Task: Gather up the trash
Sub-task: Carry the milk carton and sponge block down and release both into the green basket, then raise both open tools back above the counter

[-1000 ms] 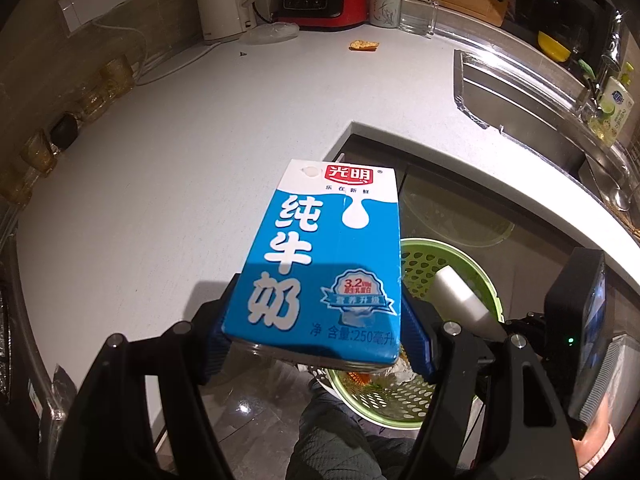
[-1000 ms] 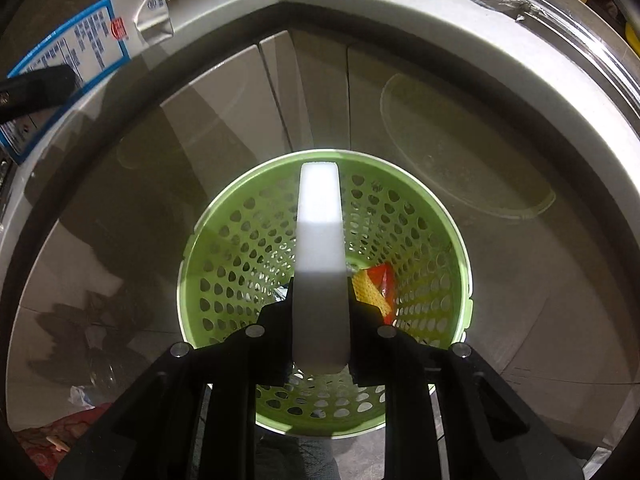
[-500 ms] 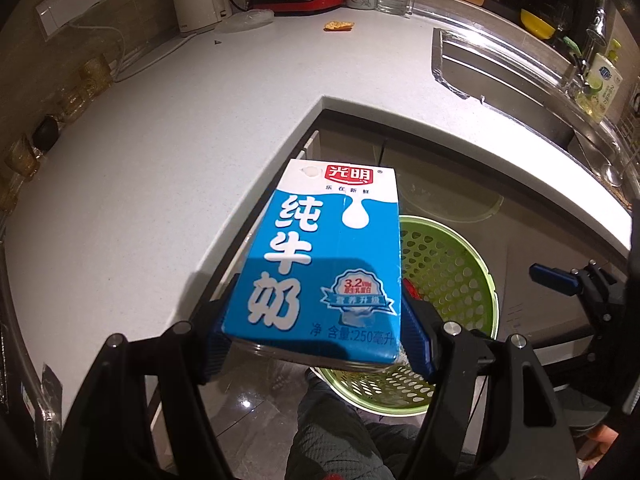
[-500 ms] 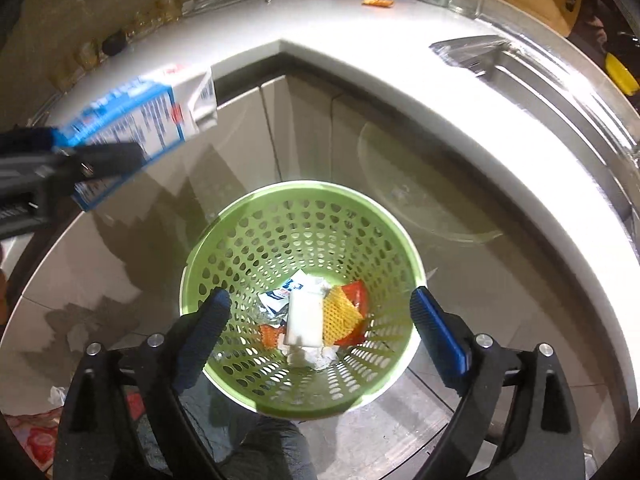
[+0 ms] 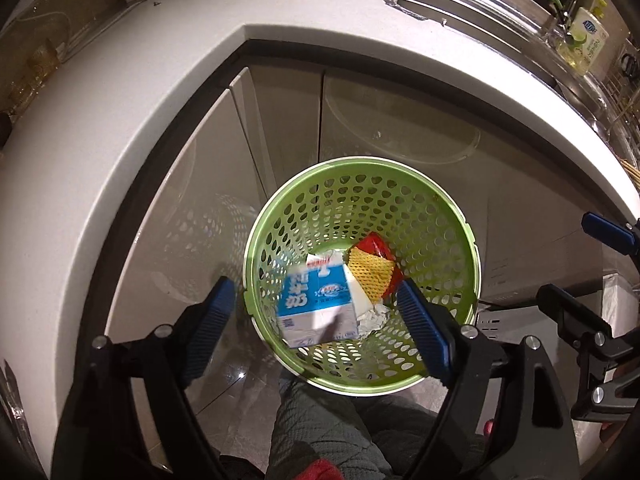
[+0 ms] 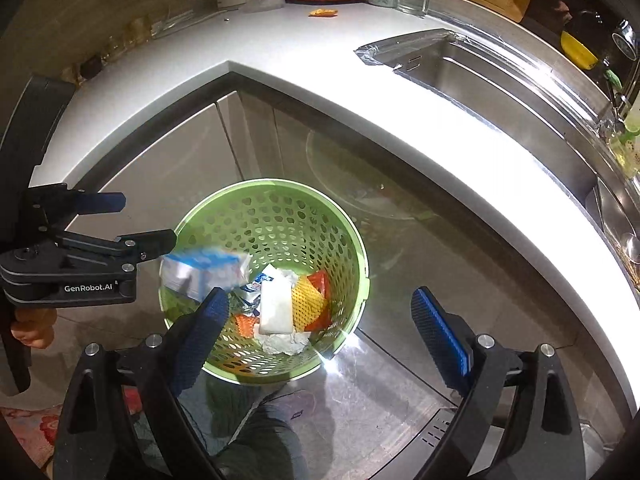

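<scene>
The milk carton point(image 5: 318, 306), pinched half a second ago by the left hand-held gripper point(image 5: 316, 328), is now loose and blurred, dropping into the green perforated basket point(image 5: 460, 240) on the floor; the jaws have just been opening and stand spread, touching nothing. Below it lie yellow foam netting point(image 5: 370, 276) and a red wrapper point(image 5: 376, 244). From the right wrist, the right hand-held gripper point(image 6: 320, 332) is also spread and empty above the basket, its white block point(image 6: 276, 306) already lying inside. An orange scrap point(image 6: 323, 12) remains on the bench point(image 6: 280, 60), probably next to collect.
</scene>
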